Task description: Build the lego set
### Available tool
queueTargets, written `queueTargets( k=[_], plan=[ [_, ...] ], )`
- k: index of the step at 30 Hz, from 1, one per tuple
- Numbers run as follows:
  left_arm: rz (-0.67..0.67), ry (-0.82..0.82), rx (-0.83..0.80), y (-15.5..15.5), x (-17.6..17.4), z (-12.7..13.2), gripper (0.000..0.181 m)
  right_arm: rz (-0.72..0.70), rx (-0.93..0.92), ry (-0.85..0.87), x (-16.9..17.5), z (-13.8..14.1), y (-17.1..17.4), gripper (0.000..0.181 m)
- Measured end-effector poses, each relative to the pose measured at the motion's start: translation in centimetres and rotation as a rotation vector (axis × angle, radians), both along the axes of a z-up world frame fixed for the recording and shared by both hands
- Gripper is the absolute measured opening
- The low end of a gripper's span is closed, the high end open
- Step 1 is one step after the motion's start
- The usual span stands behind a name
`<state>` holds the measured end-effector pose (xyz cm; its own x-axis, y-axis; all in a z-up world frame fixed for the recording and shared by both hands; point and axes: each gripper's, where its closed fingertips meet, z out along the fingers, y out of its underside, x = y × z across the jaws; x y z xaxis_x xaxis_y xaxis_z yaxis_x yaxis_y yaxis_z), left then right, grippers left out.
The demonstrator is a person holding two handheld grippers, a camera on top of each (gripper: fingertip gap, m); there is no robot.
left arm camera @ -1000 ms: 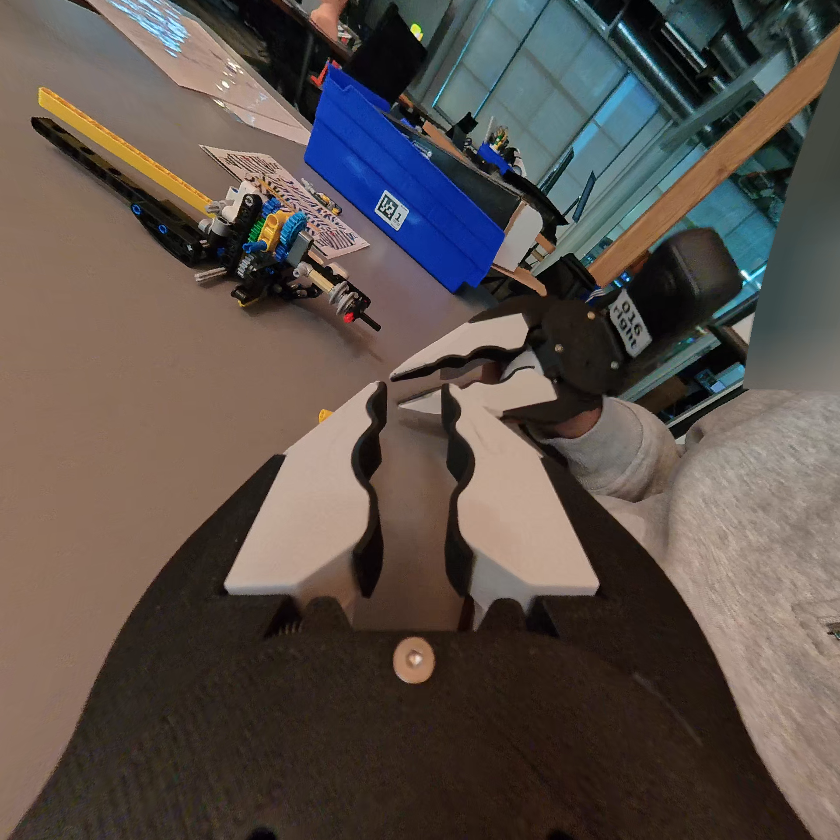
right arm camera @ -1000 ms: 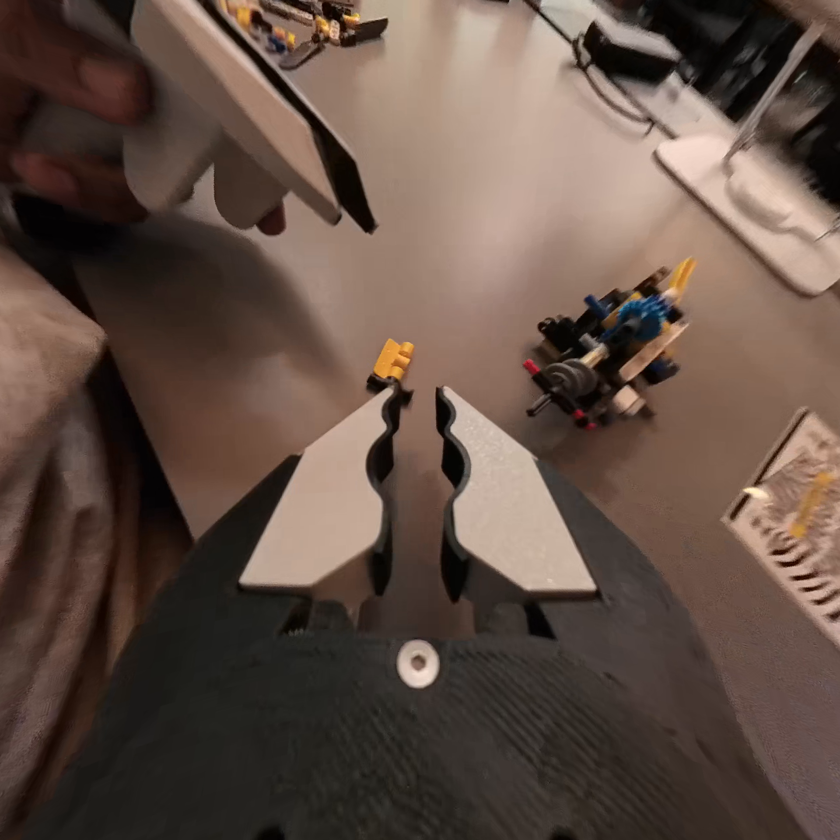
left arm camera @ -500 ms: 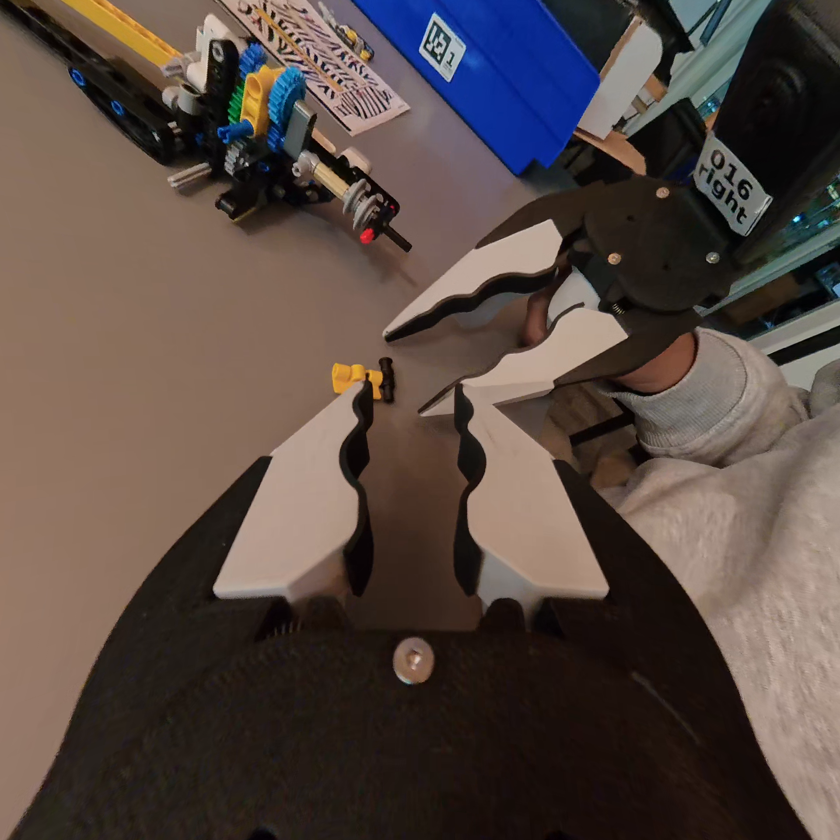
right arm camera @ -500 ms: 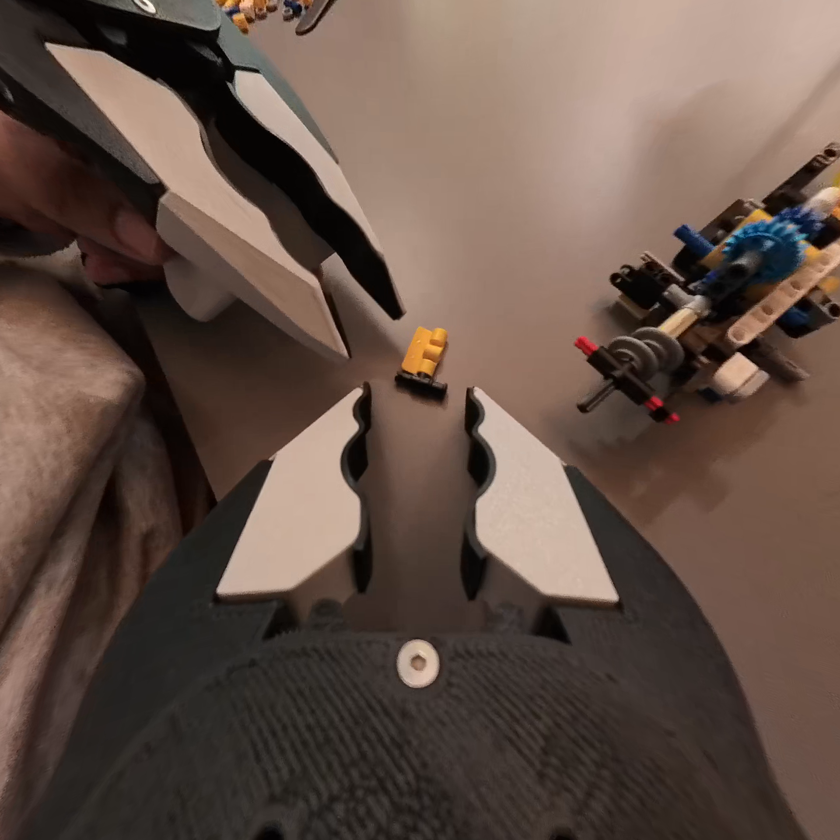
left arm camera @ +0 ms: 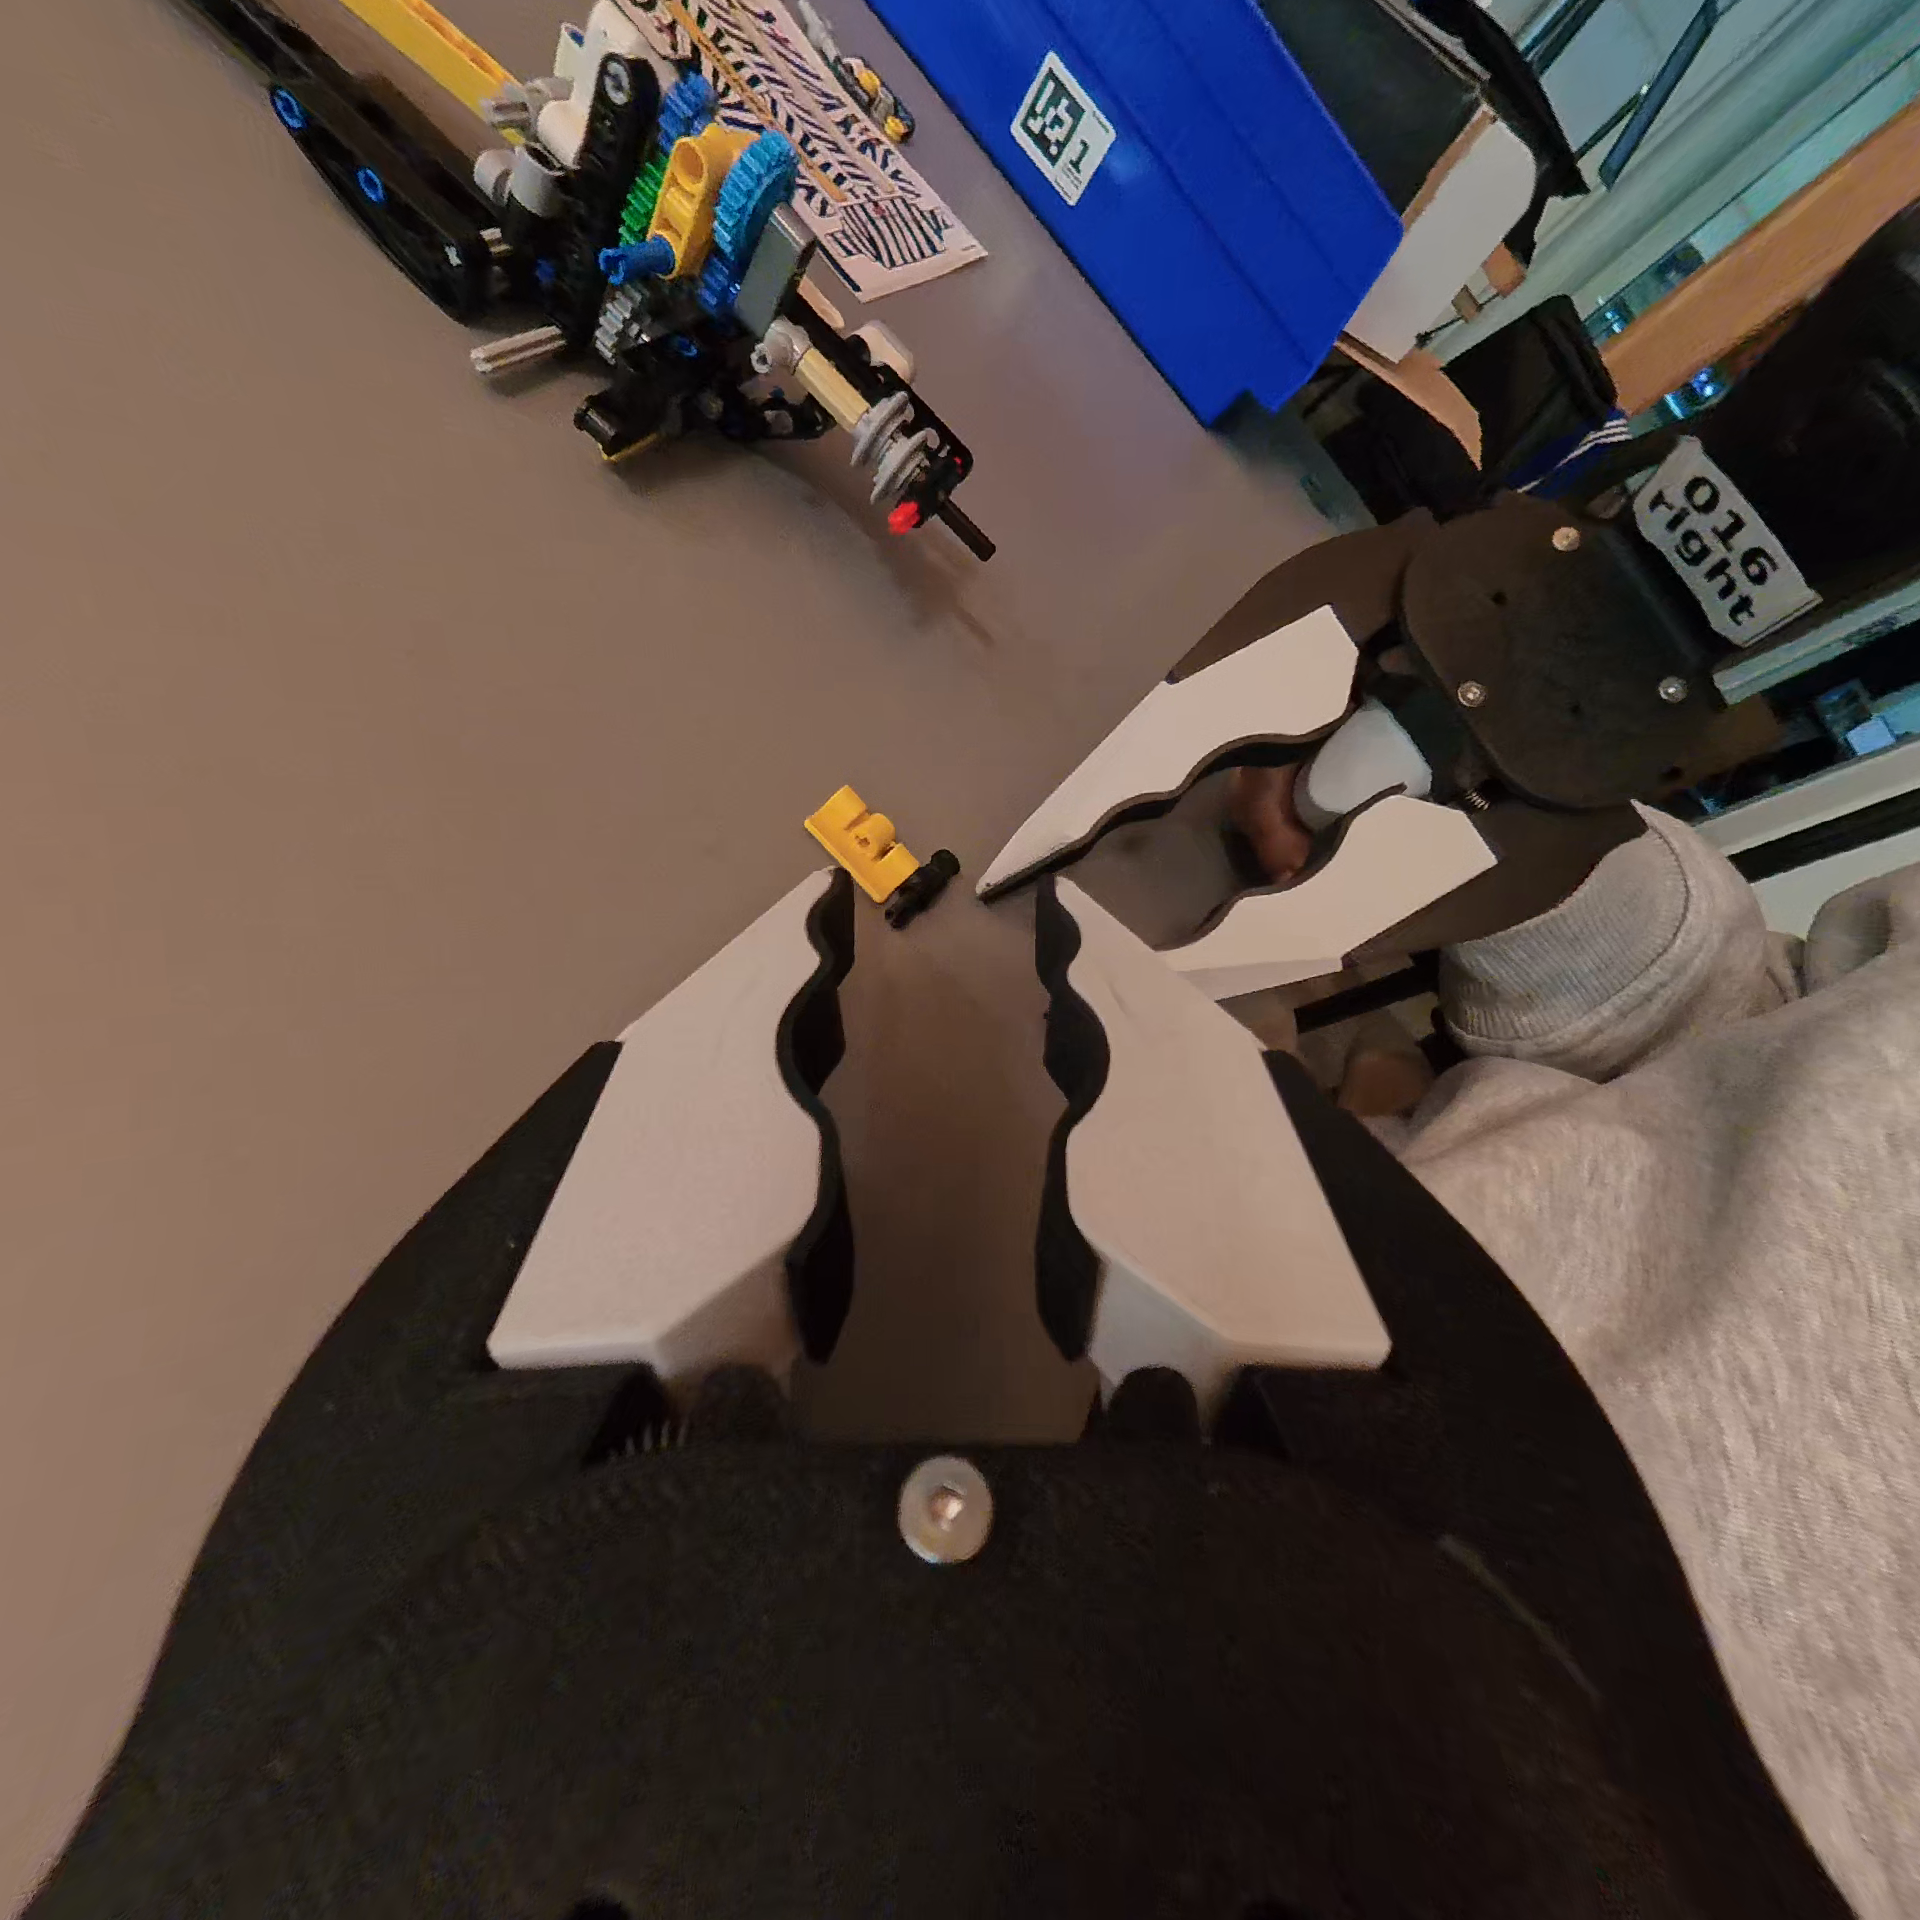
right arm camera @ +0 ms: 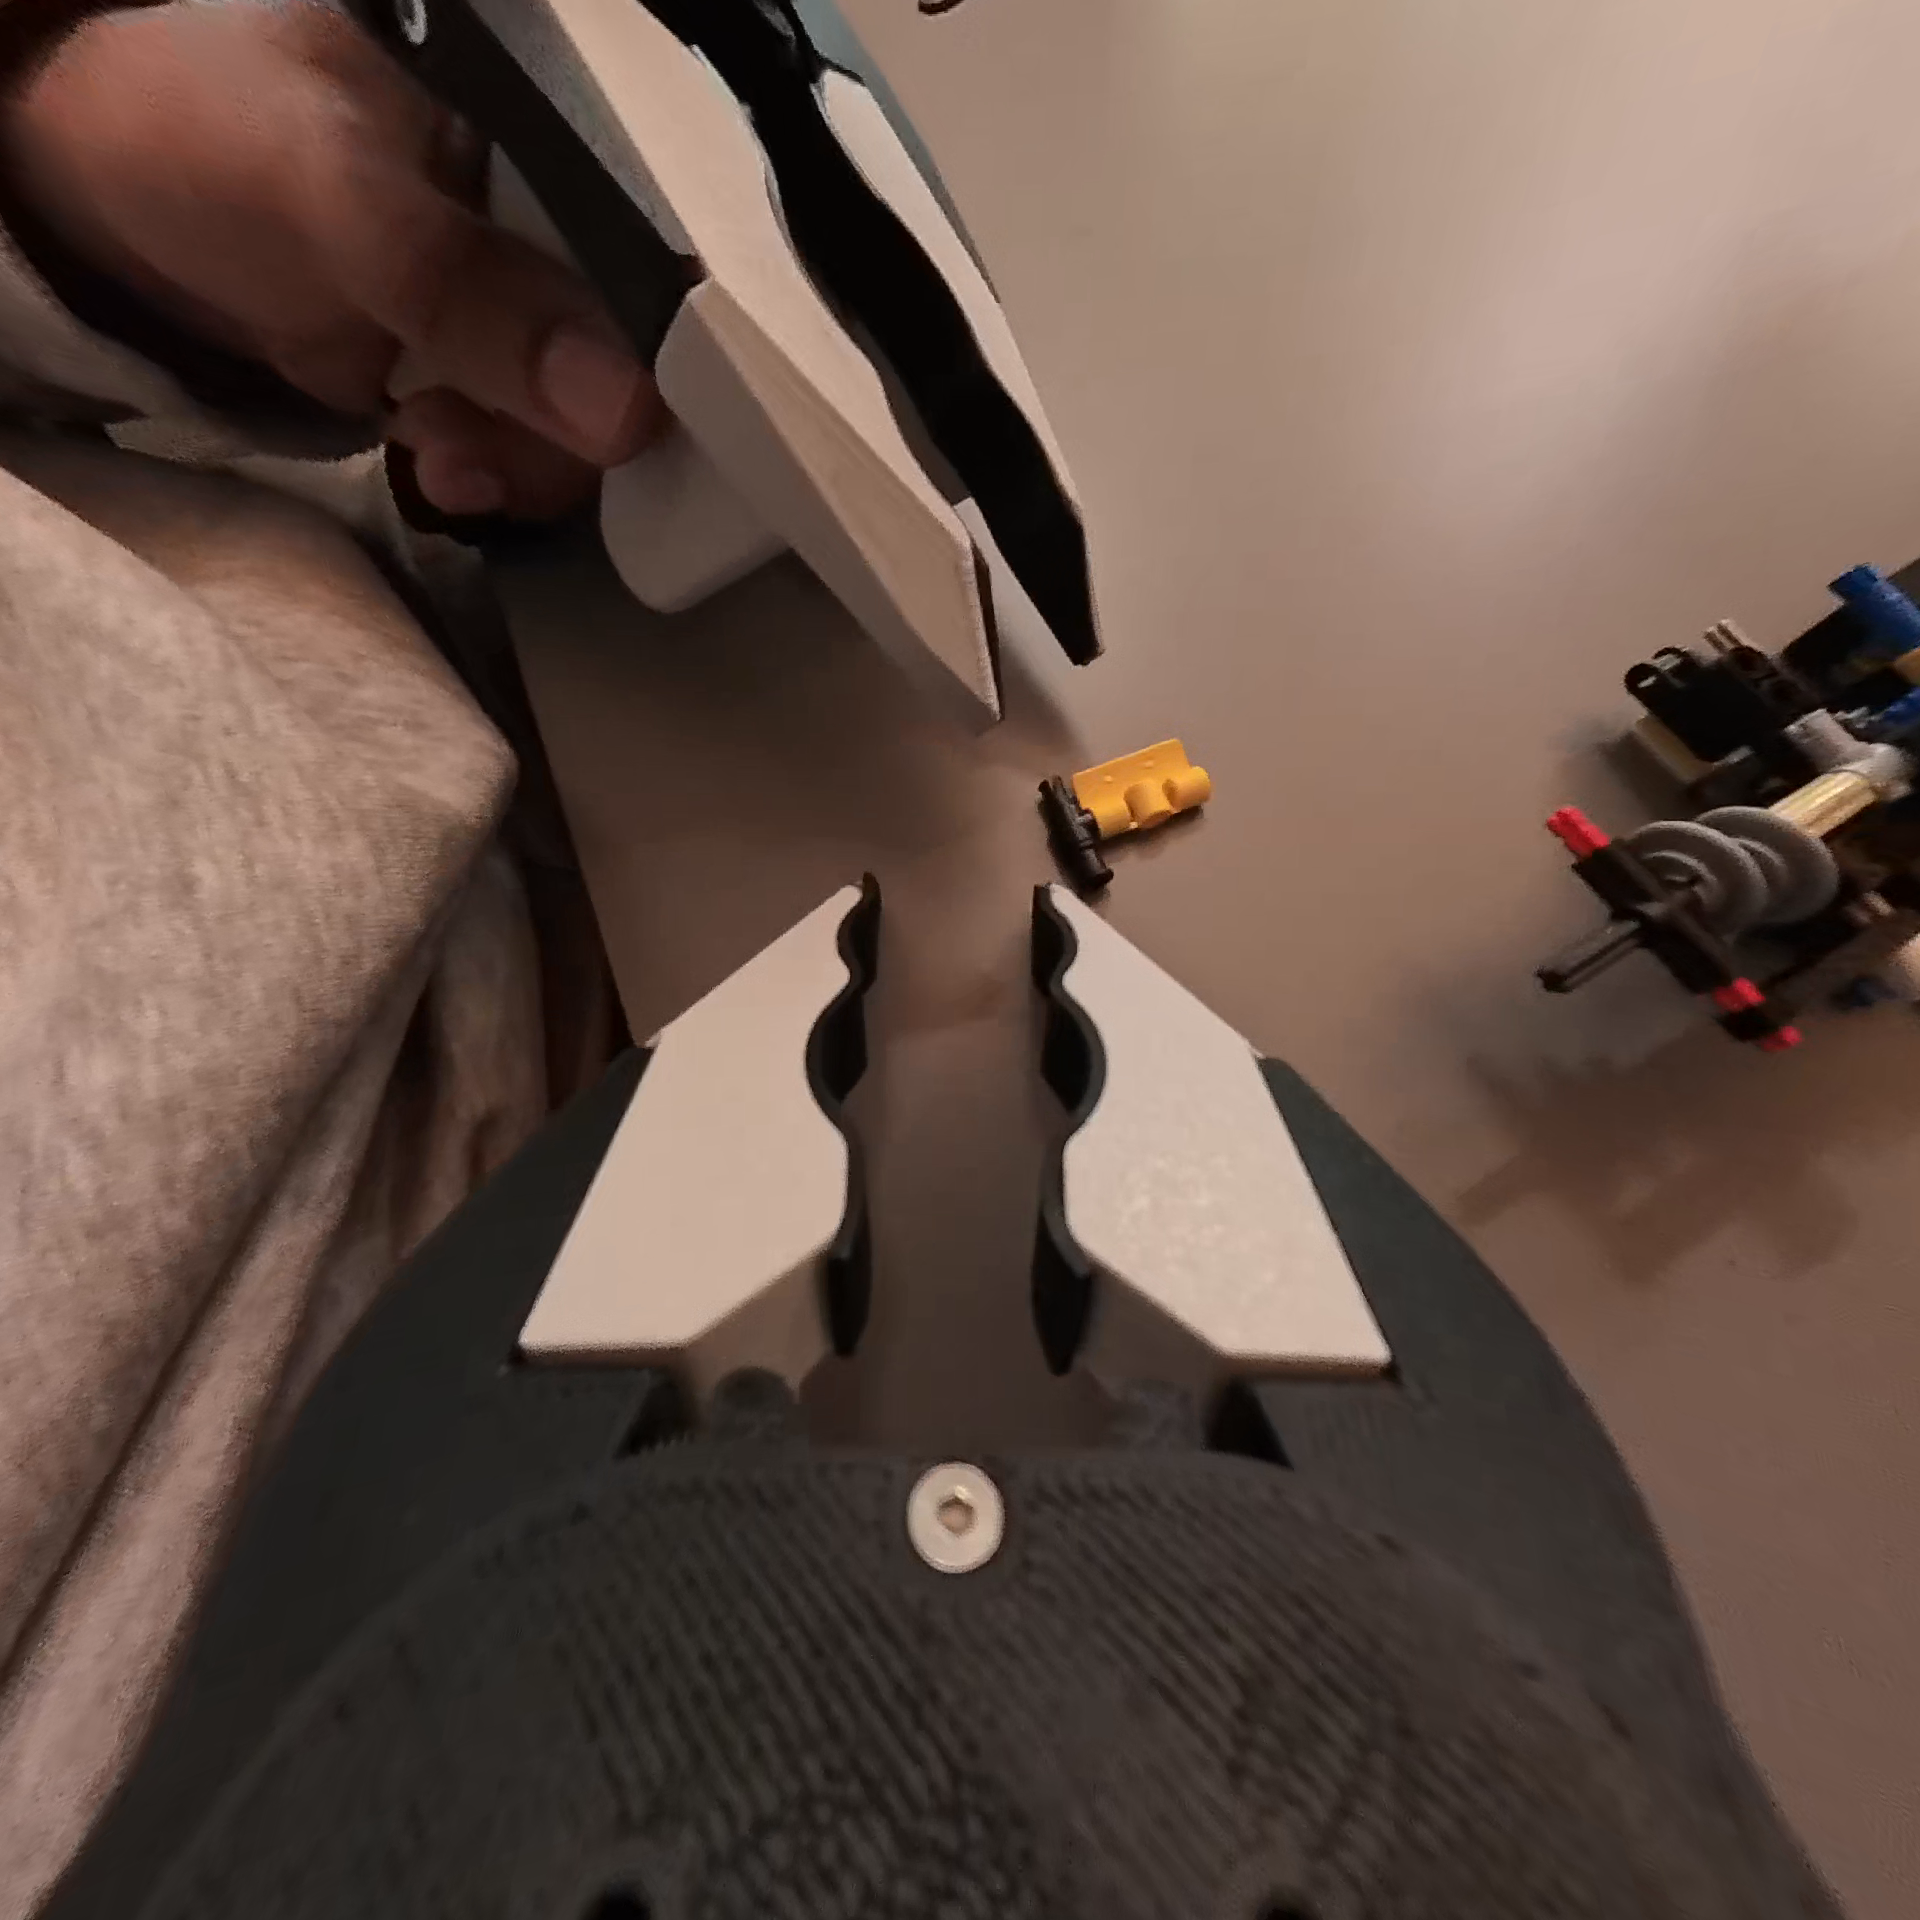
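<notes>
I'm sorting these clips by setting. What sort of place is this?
Probably a shared workshop or lab: a big grey table, a blue storage bin, and exposed pipes and timber behind.

Left gripper [left arm camera: 940, 894] and right gripper [right arm camera: 951, 899] — both empty, jaws parted — angle down, tips converging near the small yellow piece [left arm camera: 860, 840].

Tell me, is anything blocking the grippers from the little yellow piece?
Nothing visible is. The yellow piece with a black pin lies alone on the bare grey table. The left hand-held gripper and the right hand-held gripper are both open, tips close to it, with only table between.
</notes>
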<state>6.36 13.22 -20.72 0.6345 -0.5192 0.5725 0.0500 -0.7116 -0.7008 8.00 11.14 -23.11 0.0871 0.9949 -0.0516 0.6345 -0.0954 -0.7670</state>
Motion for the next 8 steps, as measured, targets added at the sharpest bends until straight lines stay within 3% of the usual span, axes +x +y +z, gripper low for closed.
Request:
queueTargets(
  k=[1, 8],
  plan=[
    [-0.009, -0.009, -0.001, -0.1, 0.1, 0.1, 0.032, -0.007, 0.003, 0.002, 0.0, 0.0, 0.1, 0.029],
    [-0.029, -0.044, 0.029, -0.3, 0.3, 0.7, 0.028, -0.055, -0.036, 0.071, 0.1, 1.0, 1.0, 0.018]
  ],
)
